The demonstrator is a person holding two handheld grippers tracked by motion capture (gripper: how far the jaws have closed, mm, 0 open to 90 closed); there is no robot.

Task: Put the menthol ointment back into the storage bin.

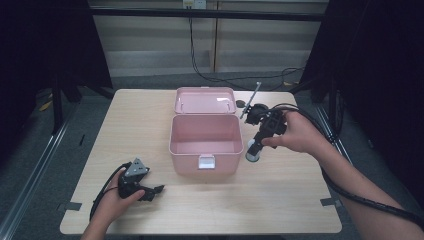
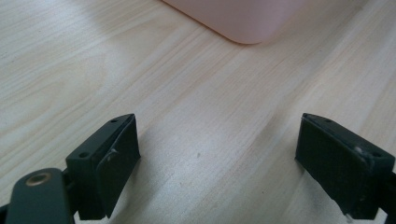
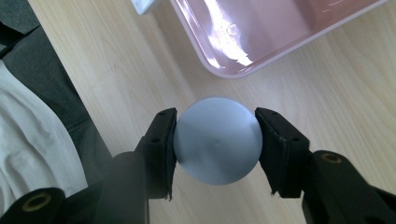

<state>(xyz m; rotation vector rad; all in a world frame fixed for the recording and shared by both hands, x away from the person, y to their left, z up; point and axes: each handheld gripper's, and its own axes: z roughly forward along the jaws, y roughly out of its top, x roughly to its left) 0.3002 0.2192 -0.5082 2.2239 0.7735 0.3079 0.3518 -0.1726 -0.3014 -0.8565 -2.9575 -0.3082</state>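
Note:
An open pink box [image 1: 182, 161] stands mid-table with its lid [image 1: 205, 100] tipped back. Just right of the box, my right gripper [image 1: 255, 148] points down and is shut on a small round pale grey container [image 1: 253, 154], held a little above the table. In the right gripper view the container's round top [image 3: 217, 140] sits squeezed between both pads, with the box's rim [image 3: 233, 72] beyond it. My left gripper [image 1: 158, 190] rests on the table at the front left, open. Bare wood lies between its jaws [image 2: 217, 158], and a corner of the box [image 2: 243, 18] shows ahead.
A thin grey rod [image 1: 251, 98] and a small dark piece [image 1: 240, 104] lie behind the box on the right. A white latch [image 1: 206, 161] sits on the box's front wall. Cables trail from both grippers. The person's clothing [image 3: 28, 140] is at the table's near edge.

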